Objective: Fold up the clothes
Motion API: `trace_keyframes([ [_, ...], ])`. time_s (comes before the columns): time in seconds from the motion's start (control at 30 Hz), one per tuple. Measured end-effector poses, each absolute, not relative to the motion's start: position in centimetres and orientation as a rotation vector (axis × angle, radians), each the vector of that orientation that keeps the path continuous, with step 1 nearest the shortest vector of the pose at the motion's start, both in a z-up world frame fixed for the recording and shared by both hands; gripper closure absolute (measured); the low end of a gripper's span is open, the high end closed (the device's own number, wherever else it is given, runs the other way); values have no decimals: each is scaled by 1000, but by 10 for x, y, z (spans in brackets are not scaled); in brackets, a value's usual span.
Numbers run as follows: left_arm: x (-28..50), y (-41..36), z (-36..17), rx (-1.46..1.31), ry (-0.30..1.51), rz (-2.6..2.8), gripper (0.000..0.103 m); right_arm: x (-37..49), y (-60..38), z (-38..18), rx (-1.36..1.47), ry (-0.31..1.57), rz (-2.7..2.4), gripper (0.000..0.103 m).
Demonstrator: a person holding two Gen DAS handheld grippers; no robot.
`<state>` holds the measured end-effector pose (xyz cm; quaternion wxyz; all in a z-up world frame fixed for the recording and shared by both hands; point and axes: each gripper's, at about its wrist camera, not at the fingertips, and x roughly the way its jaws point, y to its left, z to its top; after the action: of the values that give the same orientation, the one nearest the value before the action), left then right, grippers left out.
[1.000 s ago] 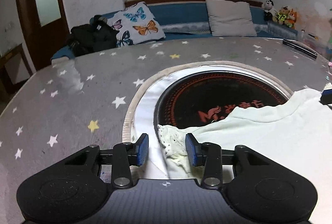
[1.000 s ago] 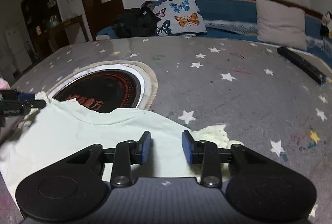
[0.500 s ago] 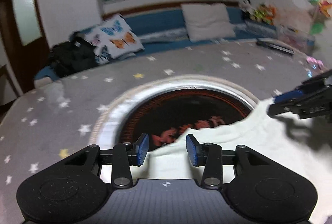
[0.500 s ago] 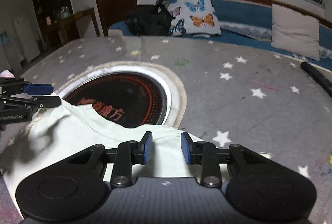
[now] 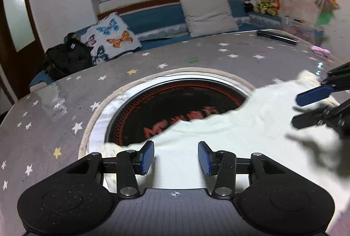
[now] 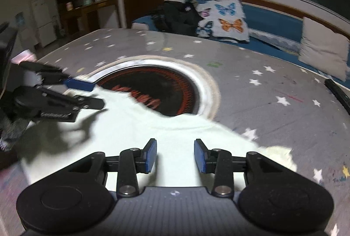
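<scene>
A pale cream garment (image 5: 251, 126) lies flat on the grey star-print table, its far edge over the round black cooktop (image 5: 175, 104). It also shows in the right wrist view (image 6: 135, 126). My left gripper (image 5: 176, 158) is open and empty, hovering over the garment's near left part. My right gripper (image 6: 175, 156) is open and empty over the garment's right part. Each gripper shows in the other's view, the right gripper at the right edge (image 5: 315, 104) and the left gripper at the left edge (image 6: 85, 93), both with jaws apart above the cloth.
The grey star-print table (image 5: 54, 126) extends all round. A black remote (image 5: 276, 35) lies at the far right, also seen in the right wrist view (image 6: 338, 92). A pink item (image 5: 320, 50) lies near it. A blue couch with pillows (image 5: 207, 14) stands beyond the table.
Both grippers have lifted and drawn back from the garment's lace-edged corners, tilting toward each other. The garment now lies flatter on the table. Both stayed open.
</scene>
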<state>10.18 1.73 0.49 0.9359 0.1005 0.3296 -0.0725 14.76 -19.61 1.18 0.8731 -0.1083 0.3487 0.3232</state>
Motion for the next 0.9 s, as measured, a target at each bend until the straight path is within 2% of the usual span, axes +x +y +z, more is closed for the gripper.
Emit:
trace_keyframes([
  [0.27,26,9,2,260,634,-144,50,74,-199,8,-299,713,733,53],
  [0.4,1,18,3,246,628,-110,48,43,-210,3,-344,706,721,48],
  [0.53,-17,26,0,262,614,-44,48,20,-222,-1,-401,681,693,48],
  [0.9,-54,60,0,39,654,-12,49,17,-304,5,-114,703,479,50],
])
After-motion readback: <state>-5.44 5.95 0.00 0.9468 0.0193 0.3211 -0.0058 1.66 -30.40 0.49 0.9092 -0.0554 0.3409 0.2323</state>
